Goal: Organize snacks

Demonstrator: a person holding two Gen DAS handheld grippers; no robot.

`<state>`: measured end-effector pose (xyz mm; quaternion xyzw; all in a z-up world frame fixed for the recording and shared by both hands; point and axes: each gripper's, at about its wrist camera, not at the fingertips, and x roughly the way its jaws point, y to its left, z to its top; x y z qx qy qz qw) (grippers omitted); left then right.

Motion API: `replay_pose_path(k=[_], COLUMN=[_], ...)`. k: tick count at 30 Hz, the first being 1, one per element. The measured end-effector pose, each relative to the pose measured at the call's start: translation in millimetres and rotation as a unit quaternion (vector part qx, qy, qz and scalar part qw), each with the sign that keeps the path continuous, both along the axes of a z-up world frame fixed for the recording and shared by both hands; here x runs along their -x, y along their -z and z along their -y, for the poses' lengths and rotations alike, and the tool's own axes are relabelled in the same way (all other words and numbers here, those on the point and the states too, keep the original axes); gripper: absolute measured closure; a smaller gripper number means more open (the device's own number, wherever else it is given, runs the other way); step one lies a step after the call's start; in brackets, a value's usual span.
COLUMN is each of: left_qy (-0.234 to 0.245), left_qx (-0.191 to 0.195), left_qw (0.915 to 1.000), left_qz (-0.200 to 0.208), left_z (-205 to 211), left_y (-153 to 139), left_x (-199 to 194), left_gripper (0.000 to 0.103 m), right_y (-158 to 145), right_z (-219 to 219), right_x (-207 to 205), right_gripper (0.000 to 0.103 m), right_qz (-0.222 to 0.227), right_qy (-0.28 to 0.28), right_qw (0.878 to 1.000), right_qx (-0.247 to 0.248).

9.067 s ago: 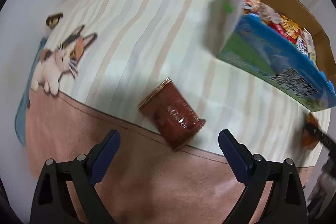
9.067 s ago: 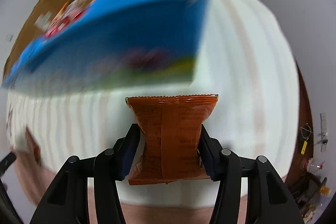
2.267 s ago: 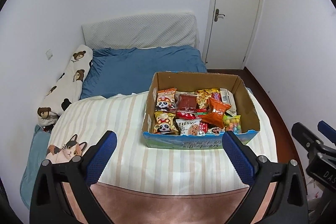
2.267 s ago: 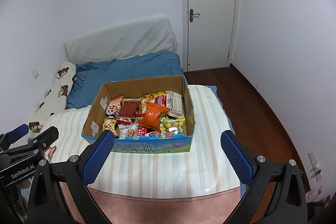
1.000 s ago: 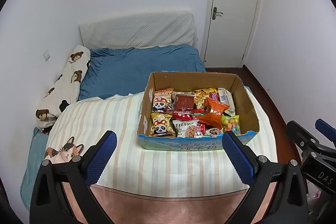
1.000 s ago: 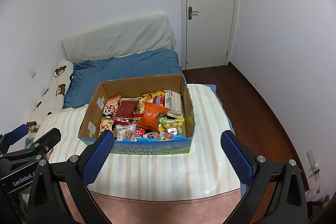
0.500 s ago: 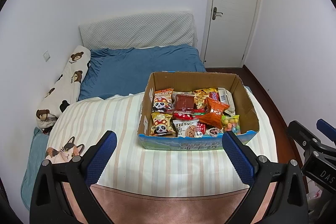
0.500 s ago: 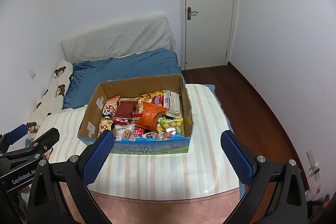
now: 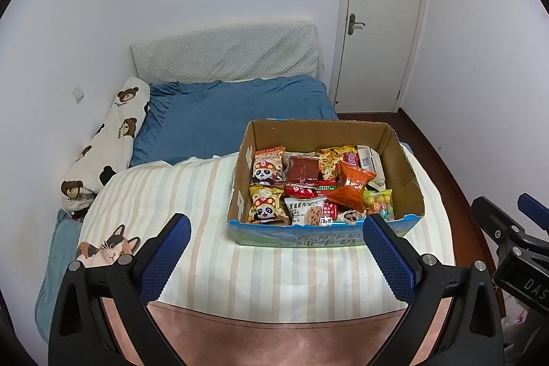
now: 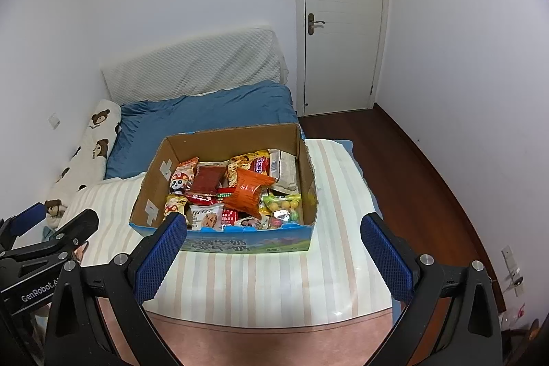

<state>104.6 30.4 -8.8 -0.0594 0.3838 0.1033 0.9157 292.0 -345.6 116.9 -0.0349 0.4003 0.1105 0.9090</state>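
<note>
A cardboard box (image 9: 401, 156) (image 10: 219, 141) with a blue printed front stands on the striped blanket (image 9: 164, 191) (image 10: 343, 194) of the bed. It holds several snack packets, with an orange packet (image 9: 351, 189) (image 10: 248, 192) lying on top and a dark red one (image 9: 302, 169) (image 10: 207, 178) behind it. My left gripper (image 9: 276, 230) is open and held well back from the box, nothing between its blue pads. My right gripper (image 10: 274, 228) is likewise open and empty, raised in front of the box. Each gripper shows at the edge of the other's view.
A blue sheet (image 9: 233, 112) and a bear-print pillow (image 9: 106, 146) lie beyond the box, against the white wall. A shut white door (image 9: 381, 23) (image 10: 339, 23) stands at the back right, with dark wooden floor (image 10: 405, 167) to the right of the bed. The blanket's pink border (image 9: 274, 342) runs along the near edge.
Nine seconds ago the right gripper held the orange packet and a red cup lay on the blanket; now both grippers are empty and drawn back. Over the last second almost nothing has moved.
</note>
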Motion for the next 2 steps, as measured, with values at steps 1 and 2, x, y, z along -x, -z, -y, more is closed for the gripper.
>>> replay_pose_path(k=[1,2], left_qy=[0.0,0.001], left_qx=[0.0,0.0], left_qw=[1.0,1.0], left_qz=[0.001,0.002], left_z=[0.2,0.4], left_y=[-0.6,-1.1], left_x=[0.6,1.3], left_gripper=[0.0,0.0], right_y=[-0.4,-0.8], right_z=[-0.2,0.0], right_x=[0.0,0.3], right_gripper=[0.0,0.0], right_qz=[0.0,0.001], right_qy=[0.0,0.0], right_qw=[1.0,1.0], right_qx=[0.0,-0.001])
